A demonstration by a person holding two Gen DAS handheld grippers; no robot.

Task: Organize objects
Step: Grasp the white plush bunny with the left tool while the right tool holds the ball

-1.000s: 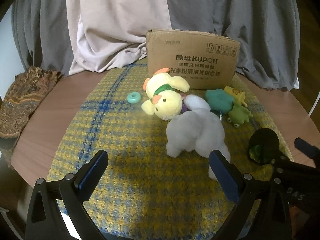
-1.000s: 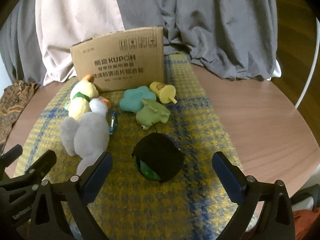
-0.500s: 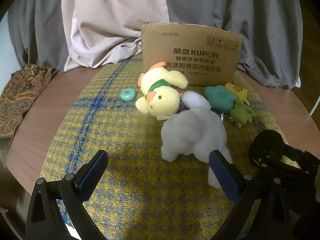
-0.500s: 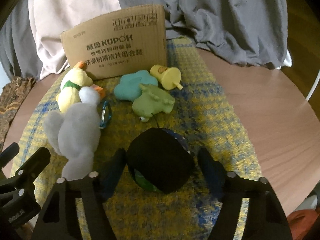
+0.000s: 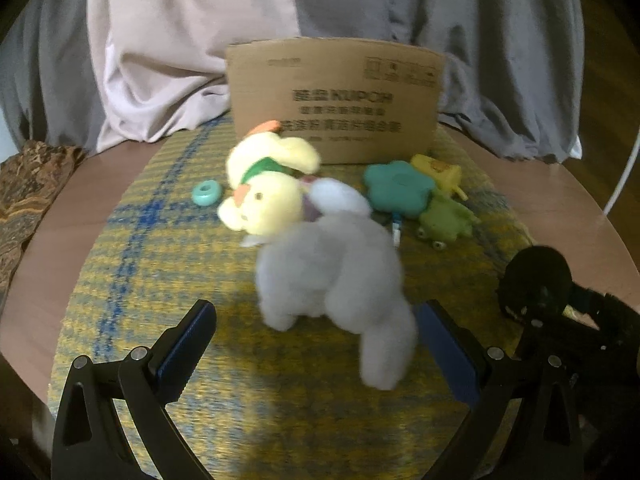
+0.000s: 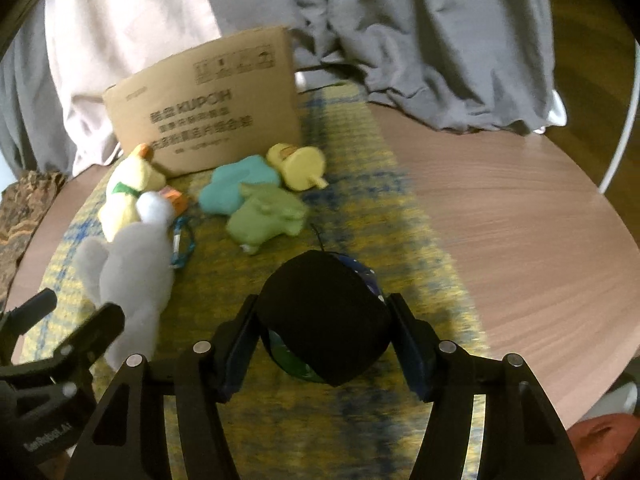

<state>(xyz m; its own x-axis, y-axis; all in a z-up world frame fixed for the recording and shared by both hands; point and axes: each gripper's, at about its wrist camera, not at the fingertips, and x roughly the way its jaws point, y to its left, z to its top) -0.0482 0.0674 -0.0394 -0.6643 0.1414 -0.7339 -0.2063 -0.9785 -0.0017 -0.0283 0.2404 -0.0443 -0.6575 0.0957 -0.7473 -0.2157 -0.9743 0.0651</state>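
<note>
My right gripper (image 6: 324, 344) is shut on a black ball-shaped object (image 6: 326, 316) and holds it over the yellow-blue mat (image 6: 360, 184); it also shows in the left wrist view (image 5: 536, 280). My left gripper (image 5: 316, 348) is open, its jaws either side of the rear of a grey plush toy (image 5: 336, 276). A yellow plush duck (image 5: 268, 192) lies behind the grey plush. A teal flower toy (image 5: 398, 190), a green frog toy (image 5: 446, 222), a yellow cup toy (image 5: 438, 170) and a teal ring (image 5: 206, 193) lie in front of a cardboard box (image 5: 336, 92).
The mat covers a round wooden table (image 6: 520, 216). Grey and pale cloth (image 5: 168, 40) hangs behind the box. A patterned brown fabric (image 5: 28, 184) lies at the table's left edge. A blue carabiner (image 6: 182, 246) lies beside the grey plush.
My right gripper has closed from wide open onto the black object. My left gripper has moved forward toward the grey plush, still open.
</note>
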